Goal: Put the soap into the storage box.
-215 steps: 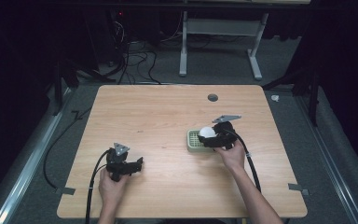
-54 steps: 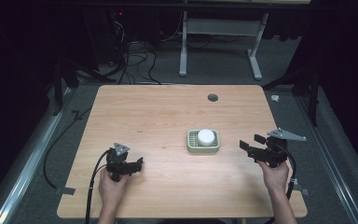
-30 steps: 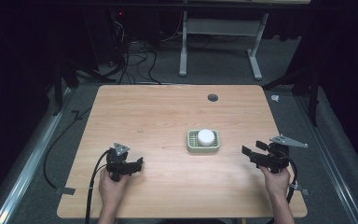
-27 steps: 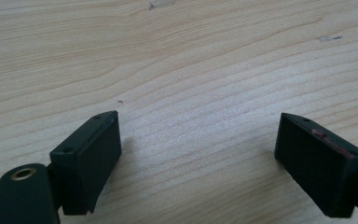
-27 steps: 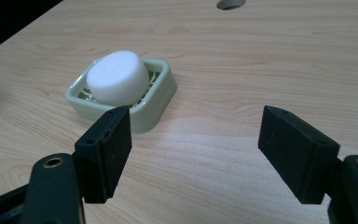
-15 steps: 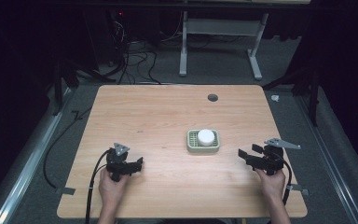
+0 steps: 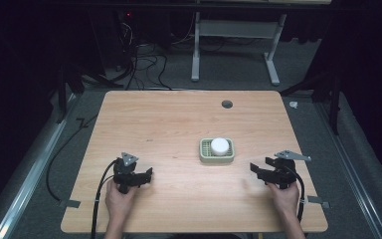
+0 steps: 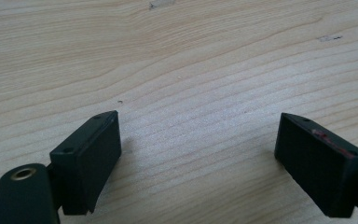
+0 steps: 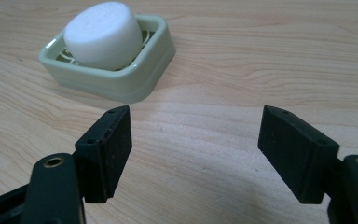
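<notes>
looks finished: white puck (image 7: 220,146) seated in the green slotted dish (image 7: 205,155) mid-table, right gripper (image 7: 259,171) parked just beside it, jaws spread and empty, left gripper (image 7: 142,176) well apart, likewise spread and empty.

High view overhead facing table (image 7: 179,124), gripper views low, close, right sharing soap dish (image 9: 121,84)

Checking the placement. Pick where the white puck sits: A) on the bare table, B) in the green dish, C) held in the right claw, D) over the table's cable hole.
B: the white puck rests on the slats of the green dish, apart from both open claws.
</notes>
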The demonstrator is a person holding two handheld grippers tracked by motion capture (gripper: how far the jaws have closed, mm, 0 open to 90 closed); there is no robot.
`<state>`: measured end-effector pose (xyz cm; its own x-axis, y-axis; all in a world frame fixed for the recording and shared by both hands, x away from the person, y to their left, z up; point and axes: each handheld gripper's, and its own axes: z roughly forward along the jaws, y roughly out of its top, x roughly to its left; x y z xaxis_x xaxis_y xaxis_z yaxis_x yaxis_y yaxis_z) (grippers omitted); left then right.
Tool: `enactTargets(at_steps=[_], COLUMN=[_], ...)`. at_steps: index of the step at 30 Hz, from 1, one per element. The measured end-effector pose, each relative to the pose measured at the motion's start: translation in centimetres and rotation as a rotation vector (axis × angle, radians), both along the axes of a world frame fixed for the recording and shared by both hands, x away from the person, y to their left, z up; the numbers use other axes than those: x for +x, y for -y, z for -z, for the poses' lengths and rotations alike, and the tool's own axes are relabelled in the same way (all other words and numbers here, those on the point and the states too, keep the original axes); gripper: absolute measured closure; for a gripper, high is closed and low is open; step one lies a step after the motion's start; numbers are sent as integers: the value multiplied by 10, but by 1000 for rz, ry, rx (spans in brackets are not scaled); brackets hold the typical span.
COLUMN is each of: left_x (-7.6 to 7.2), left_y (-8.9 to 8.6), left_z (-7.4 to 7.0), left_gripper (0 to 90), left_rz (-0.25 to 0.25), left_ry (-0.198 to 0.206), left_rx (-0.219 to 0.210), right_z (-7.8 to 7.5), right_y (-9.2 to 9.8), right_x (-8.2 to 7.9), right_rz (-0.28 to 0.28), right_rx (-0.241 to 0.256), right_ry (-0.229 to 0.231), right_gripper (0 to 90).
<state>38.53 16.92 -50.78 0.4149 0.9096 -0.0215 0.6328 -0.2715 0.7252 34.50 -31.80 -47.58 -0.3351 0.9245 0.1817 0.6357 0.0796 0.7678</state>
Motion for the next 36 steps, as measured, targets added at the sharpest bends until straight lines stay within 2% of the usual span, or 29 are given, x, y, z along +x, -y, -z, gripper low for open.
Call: enactTargets(at_steps=[18, 29, 33, 36], left_x=[0, 0, 0, 0], left_y=[0, 0, 0, 0], left_z=[0, 0, 0, 0], left_gripper=[150, 150, 150, 150], left_rz=[0, 0, 0, 0], left_ry=[0, 0, 0, 0], left_rx=[0, 0, 0, 0], right_z=[17, 23, 25, 26], right_y=[-7, -16, -18, -22], right_x=[3, 4, 3, 3], right_rz=[7, 2, 8, 7], right_rx=[-47, -139, -161, -208], right_ry=[-38, -51, -36, -26], right_gripper=[268, 263, 263, 260])
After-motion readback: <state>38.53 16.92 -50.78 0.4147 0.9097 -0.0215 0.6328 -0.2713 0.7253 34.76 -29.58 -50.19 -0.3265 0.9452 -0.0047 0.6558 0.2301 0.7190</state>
